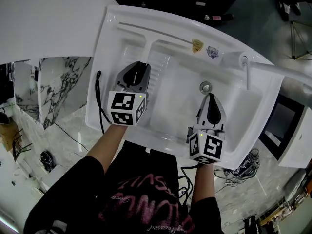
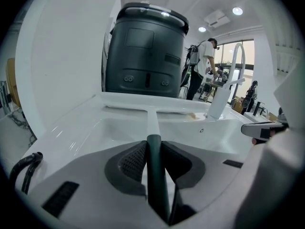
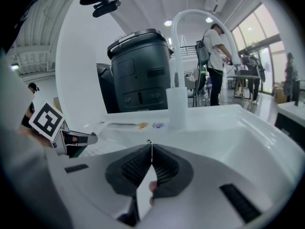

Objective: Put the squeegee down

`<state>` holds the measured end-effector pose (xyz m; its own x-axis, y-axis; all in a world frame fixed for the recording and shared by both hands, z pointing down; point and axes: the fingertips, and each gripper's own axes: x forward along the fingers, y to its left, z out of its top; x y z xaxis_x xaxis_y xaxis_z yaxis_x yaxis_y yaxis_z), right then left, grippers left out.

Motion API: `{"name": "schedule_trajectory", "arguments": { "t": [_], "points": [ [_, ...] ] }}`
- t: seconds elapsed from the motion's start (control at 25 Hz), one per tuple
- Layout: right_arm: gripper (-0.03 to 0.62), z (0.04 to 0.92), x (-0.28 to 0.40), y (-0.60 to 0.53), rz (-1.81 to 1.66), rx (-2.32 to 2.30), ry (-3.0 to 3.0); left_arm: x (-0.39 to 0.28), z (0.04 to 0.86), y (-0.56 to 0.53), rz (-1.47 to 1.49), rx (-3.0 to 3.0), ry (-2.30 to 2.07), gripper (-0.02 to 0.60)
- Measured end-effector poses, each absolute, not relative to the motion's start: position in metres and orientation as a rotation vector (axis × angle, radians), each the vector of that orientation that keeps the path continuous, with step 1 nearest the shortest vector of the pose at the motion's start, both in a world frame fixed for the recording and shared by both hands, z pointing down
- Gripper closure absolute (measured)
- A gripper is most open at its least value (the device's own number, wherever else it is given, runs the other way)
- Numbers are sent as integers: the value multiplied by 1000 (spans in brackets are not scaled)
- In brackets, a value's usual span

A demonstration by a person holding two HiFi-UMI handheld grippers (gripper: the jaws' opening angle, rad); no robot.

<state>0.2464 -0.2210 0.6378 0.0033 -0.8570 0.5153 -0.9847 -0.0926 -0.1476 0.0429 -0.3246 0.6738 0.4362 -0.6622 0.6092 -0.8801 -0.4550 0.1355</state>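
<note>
Snugly, squeegee clamped inside left gripper

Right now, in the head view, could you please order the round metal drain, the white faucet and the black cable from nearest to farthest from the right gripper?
1. Round metal drain, in the white sink, just ahead of the right gripper.
2. White faucet, on the back-right rim.
3. Black cable, over the far left edge.

White squeegee with dark green grip, clamped in left claw, shaft pointing away, blade lying along back ledge of sink.
</note>
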Motion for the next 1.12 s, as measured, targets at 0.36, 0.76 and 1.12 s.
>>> {"name": "schedule_trajectory", "arguments": {
  "t": [0.36, 0.76, 1.12],
  "points": [
    [574, 639, 245, -219, 718, 2016, -1918, 42, 672, -322, 655, 2260, -1296, 486],
    [572, 631, 239, -219, 692, 2014, -1932, 39, 648, -322, 608, 2320, -1326, 485],
    [572, 600, 225, -215, 646, 2037, -1982, 17, 607, -311, 550, 2384, -1392, 515]
  ]
}}
